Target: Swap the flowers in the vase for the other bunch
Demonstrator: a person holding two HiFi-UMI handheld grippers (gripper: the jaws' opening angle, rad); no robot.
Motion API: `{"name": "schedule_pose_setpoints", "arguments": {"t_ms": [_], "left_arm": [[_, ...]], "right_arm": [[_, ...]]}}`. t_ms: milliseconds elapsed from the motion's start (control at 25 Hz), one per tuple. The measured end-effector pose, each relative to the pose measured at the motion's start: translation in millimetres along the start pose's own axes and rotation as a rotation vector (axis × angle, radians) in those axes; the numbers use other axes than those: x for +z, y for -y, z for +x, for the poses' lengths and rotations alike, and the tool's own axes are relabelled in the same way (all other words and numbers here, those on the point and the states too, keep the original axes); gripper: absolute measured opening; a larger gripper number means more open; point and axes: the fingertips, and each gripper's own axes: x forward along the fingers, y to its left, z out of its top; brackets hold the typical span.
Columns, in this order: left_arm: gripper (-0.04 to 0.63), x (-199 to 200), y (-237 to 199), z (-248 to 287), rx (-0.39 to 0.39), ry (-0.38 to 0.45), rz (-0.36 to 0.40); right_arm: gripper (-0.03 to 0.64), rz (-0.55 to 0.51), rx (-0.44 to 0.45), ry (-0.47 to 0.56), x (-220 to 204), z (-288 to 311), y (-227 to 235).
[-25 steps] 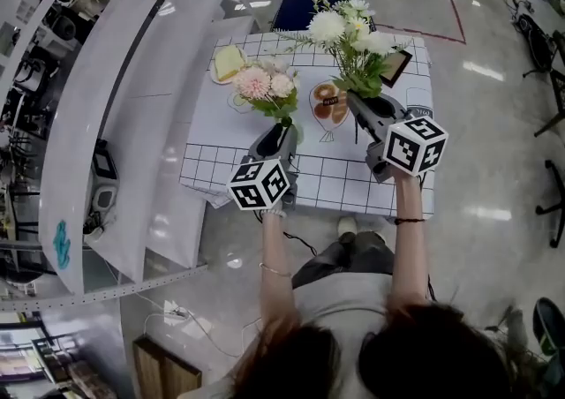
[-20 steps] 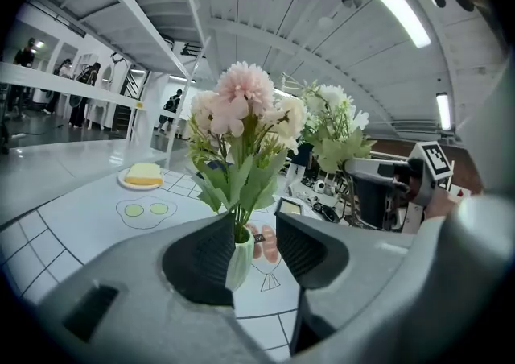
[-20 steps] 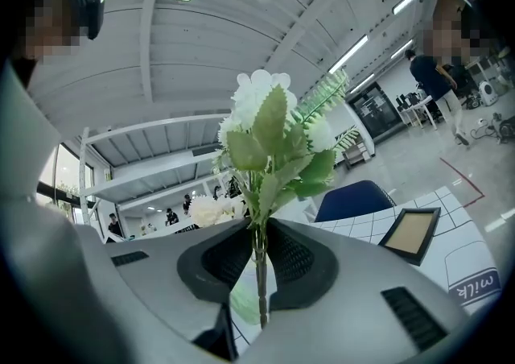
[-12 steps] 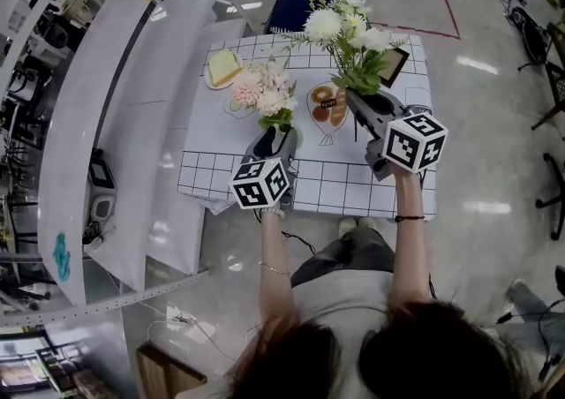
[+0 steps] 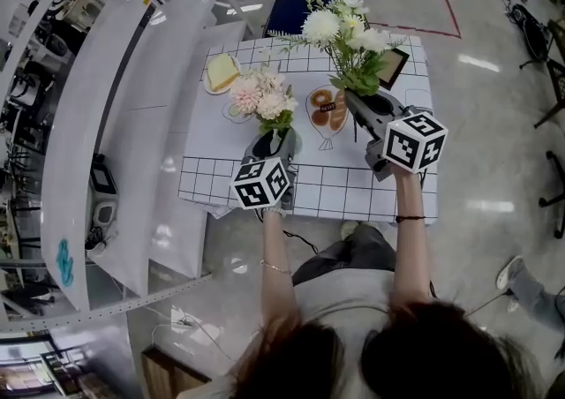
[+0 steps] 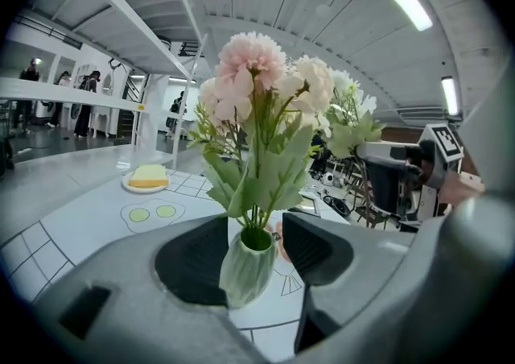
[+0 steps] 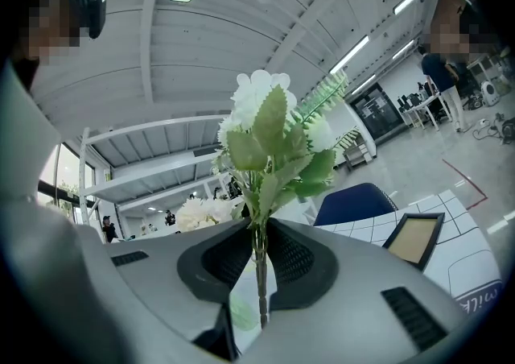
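Head view: over the white grid-patterned table (image 5: 212, 163) the left claw (image 5: 279, 136) sits low by the bunch of pink and cream flowers (image 5: 262, 97); the right claw (image 5: 357, 104) keeps the bunch of white flowers with green leaves (image 5: 344, 28) aloft at right, probably awaiting its turn. Left gripper view: the jaws have just been opening and stand spread around the pale green ribbed vase (image 6: 245, 267), pads clear; it stands upright, pink flowers inside. Right gripper view: jaws pinch the white bunch's thin stems, holding it upright.

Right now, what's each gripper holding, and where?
Right gripper grips the white bunch by its stems. Left gripper holds nothing; its jaws just opened around the vase.
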Motion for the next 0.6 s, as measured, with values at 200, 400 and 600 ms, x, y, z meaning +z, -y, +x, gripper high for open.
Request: {"name": "schedule_pose_setpoints", "arguments": {"t_ms": [200,400,600], "left_arm": [[0.202,0.0,-3.6,4.5,0.007,0.019,-0.011],[0.202,2.7,-5.6,8.1,0.016,0.047,-0.008],[0.201,4.6,-8.1,8.2,0.022,0.081,-0.012]], "right_arm": [[0.052,0.003,-0.008,0.007,0.4,-1.8,5.4],[0.052,0.006,-0.011,0.009,1.5,-3.2,10.1],[0.052,0.008,-0.008,0.012,2.4,-2.3,12.0]]}}
